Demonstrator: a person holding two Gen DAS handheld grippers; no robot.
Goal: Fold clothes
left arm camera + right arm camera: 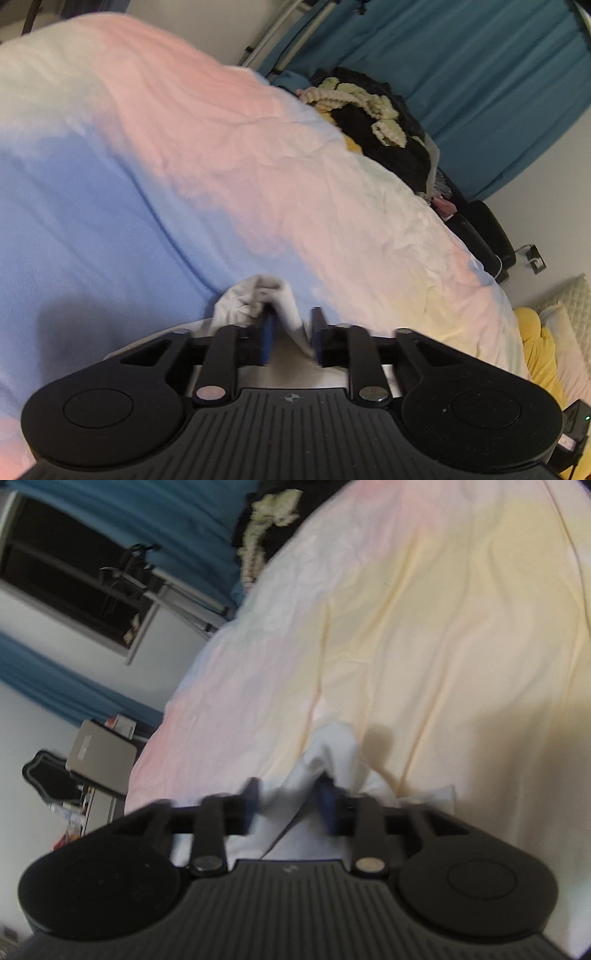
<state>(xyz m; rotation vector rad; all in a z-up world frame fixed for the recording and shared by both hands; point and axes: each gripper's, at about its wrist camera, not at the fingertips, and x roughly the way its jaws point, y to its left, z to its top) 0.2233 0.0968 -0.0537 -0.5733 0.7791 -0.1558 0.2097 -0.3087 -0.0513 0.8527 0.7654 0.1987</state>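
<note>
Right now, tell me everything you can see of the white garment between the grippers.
The white garment is pale, soft, thin-looking cloth, bunched and creased, lying on the pastel bedspread. In each wrist view a rumpled fold of it rises between the blue pads. The left gripper and right gripper both stand open around it, the pads not pressing it. Its cut and full shape are hidden beneath the grippers.

Both wrist views look forward and down along their own fingers, close over the bed (147, 166). Left view faces the curtain (480, 74) at upper right; right view has it upper left. Both share the bedspread and the dark clothes pile (388, 122) at the far edge.
</note>
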